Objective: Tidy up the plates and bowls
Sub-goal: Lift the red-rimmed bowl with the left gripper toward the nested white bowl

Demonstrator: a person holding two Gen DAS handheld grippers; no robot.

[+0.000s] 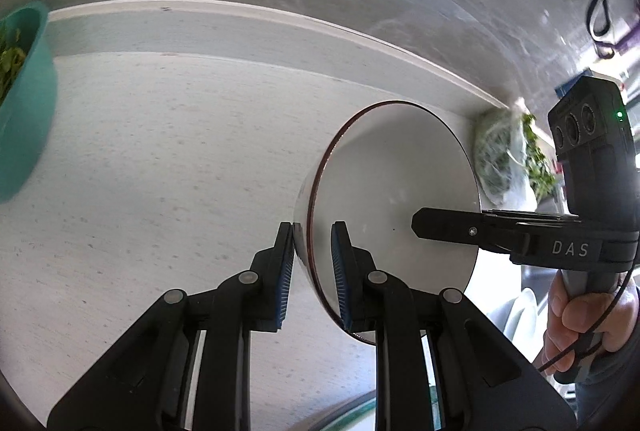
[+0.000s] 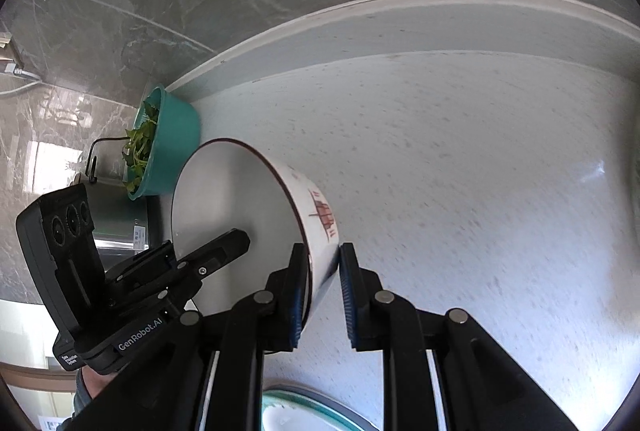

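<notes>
Above the pale speckled counter (image 1: pixel 140 159) I hold one white bowl (image 1: pixel 396 199) with both tools at once, each pinching the rim from an opposite side. Its rim is a thin dark red line, and the bowl hangs off the surface, tipped so that its open mouth faces my left gripper's side. My left gripper (image 1: pixel 312 271) is nearly closed on the rim nearest it: one blue pad presses the outer wall, the other sits inside the bowl. My right gripper (image 2: pixel 324 295) is likewise almost shut on the far rim, with the wall clamped between its pads; a red brick-like mark on the outside of the bowl lies just ahead of its fingers. In the left view, the right tool's inner finger reaches across the white interior, and my hand (image 1: pixel 580 327) wraps its handle at the lower right.

Off to the left against the low backsplash stands a teal bowl (image 2: pixel 172 147) of green leaves, well apart from the white one. A clear bag of greens (image 1: pixel 504 155) lies at the counter's right end, behind the bowl.
</notes>
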